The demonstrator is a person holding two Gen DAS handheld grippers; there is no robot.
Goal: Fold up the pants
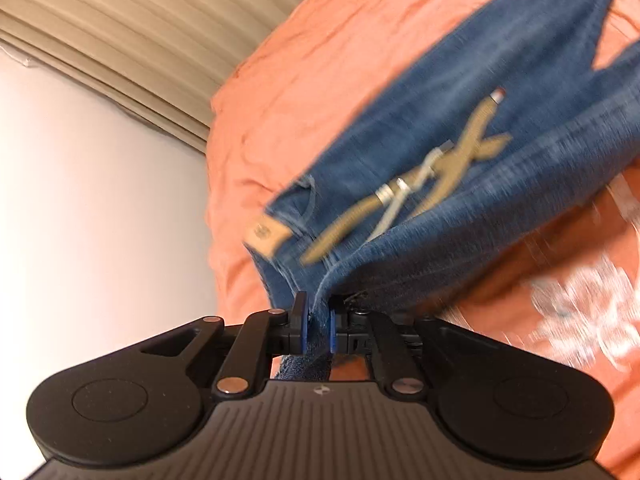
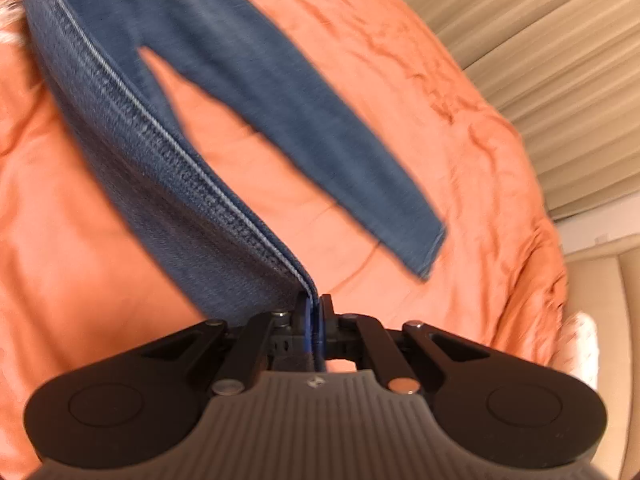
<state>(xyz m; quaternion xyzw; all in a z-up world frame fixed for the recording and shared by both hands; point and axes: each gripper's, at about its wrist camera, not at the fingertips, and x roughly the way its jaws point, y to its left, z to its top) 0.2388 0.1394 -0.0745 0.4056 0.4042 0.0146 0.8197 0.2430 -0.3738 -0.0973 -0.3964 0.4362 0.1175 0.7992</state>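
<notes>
Blue denim fills both views: the pants [image 1: 460, 152] lie partly on an orange bedspread [image 1: 304, 80] and partly lifted off it. The left gripper [image 1: 319, 316] has its fingers closed on a fold of the waist end, the cloth pinched between the two blue pads and a strip of it hanging down behind them. Just ahead of those fingers and to their left sits a tan patch [image 1: 267, 236] on the waistband, and further ahead a tan drawstring [image 1: 416, 188] with metal tips lies crossed over the denim. White flower print [image 1: 588, 312] shows on the bedspread to the right of the fingers, blurred. The right gripper [image 2: 315, 312] is closed tight on the edge of one leg [image 2: 168, 168], whose side seam runs up and to the left from the fingertips, raised above the bedspread. The other leg [image 2: 304, 128] lies flat on the orange cloth ahead of the fingers, its hem [image 2: 434, 252] off to their right. Beige pleated curtains [image 2: 560, 60] hang beyond the bed in both views.
</notes>
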